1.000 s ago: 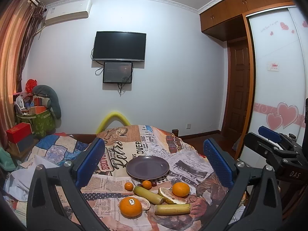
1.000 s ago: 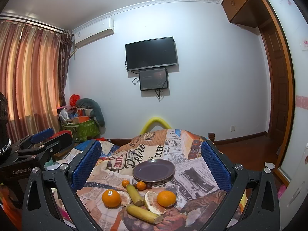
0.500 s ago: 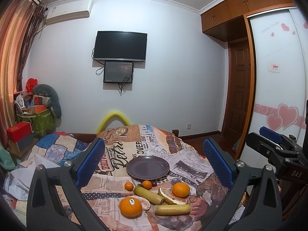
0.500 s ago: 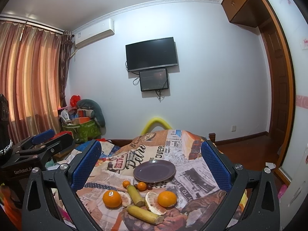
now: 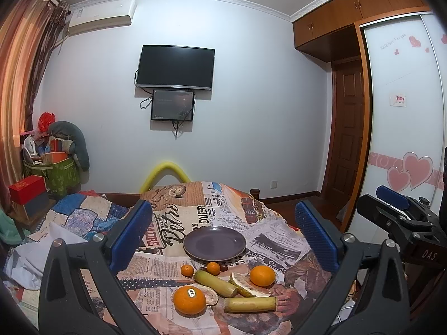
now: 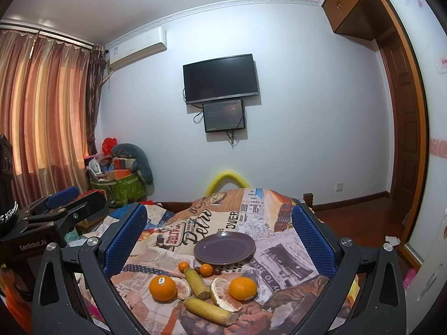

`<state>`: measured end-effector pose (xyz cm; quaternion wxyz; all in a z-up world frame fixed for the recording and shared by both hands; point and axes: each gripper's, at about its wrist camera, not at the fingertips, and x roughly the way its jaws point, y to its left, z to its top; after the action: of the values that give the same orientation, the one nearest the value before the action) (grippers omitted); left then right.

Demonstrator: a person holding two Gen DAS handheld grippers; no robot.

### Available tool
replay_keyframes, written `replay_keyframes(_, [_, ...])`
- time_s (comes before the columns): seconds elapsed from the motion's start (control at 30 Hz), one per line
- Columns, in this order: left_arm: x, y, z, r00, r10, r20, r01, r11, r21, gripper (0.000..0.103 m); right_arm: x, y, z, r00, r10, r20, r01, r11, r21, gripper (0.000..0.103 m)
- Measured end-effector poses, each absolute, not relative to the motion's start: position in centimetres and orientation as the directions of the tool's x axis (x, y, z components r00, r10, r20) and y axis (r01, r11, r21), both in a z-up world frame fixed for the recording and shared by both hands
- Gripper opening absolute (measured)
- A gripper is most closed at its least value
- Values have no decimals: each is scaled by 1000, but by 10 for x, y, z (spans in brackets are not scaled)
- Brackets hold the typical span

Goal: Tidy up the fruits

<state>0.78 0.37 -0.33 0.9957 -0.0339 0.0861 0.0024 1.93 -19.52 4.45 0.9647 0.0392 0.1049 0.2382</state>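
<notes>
Left gripper [image 5: 223, 237] spread wide, holding nothing; right gripper [image 6: 219, 240] likewise. Purple plate [image 5: 214, 243] bare at frame centre, oranges [image 5: 262, 275] and bananas [image 5: 215, 279] below it.

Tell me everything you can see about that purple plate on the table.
The purple plate is round and shallow, with a low raised rim and a smooth, slightly glossy surface that looks ceramic. It sits flat and upright on the newspaper-print cloth, beyond the cluster of fruit. Nothing lies on it. Two small oranges and some small dark fruits sit close by its near edge; whether any touch it is unclear. Neither gripper touches it.
</notes>
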Motion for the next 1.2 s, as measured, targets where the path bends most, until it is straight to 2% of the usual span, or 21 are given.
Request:
replay_keyframes(0.73, [10, 6, -4, 985, 5, -173, -14, 999, -51, 103, 22, -194, 40, 862, 467, -195, -452, 884, 118, 103])
replay_keyframes(0.97, [21, 14, -16, 975, 13, -221, -20, 999, -32, 103, 36, -191, 22, 846, 463, -265, -452, 886, 107, 103])
replay_keyframes(1.2, [39, 35, -41, 949, 51, -313, -51, 999, 7, 103, 53, -191, -3, 822, 442, -358, -435, 894, 107, 103])
